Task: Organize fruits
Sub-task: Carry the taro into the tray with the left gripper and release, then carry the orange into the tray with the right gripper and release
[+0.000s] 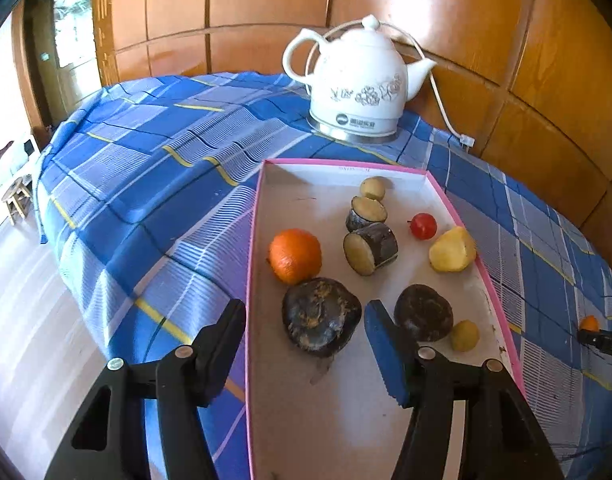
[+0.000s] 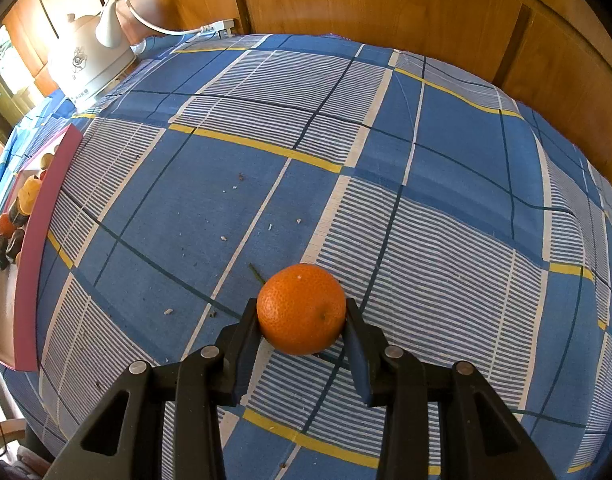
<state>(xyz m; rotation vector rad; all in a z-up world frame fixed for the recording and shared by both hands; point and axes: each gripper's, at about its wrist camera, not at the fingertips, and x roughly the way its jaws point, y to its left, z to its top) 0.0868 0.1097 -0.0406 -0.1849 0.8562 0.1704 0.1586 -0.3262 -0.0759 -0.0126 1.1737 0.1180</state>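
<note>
A white box with a pink rim (image 1: 262,208) lies on the blue checked cloth and holds several fruits. Among them are an orange (image 1: 295,256), two cut dark-skinned cane pieces (image 1: 371,248), a red cherry fruit (image 1: 423,225) and a yellow fruit (image 1: 452,250). My left gripper (image 1: 306,307) is open over the box's near end. A large dark fruit (image 1: 321,316) lies between its fingers, with a gap on each side. A second dark fruit (image 1: 424,312) lies just right of the blue pad. My right gripper (image 2: 302,309) is shut on a mandarin (image 2: 302,320) low over the cloth.
A white ceramic kettle (image 1: 358,80) with its cord stands at the back of the table by the wood-panelled wall. In the right wrist view the box (image 2: 46,216) sits far to the left. The table drops off to the floor on the left, where a small stool (image 1: 18,196) stands.
</note>
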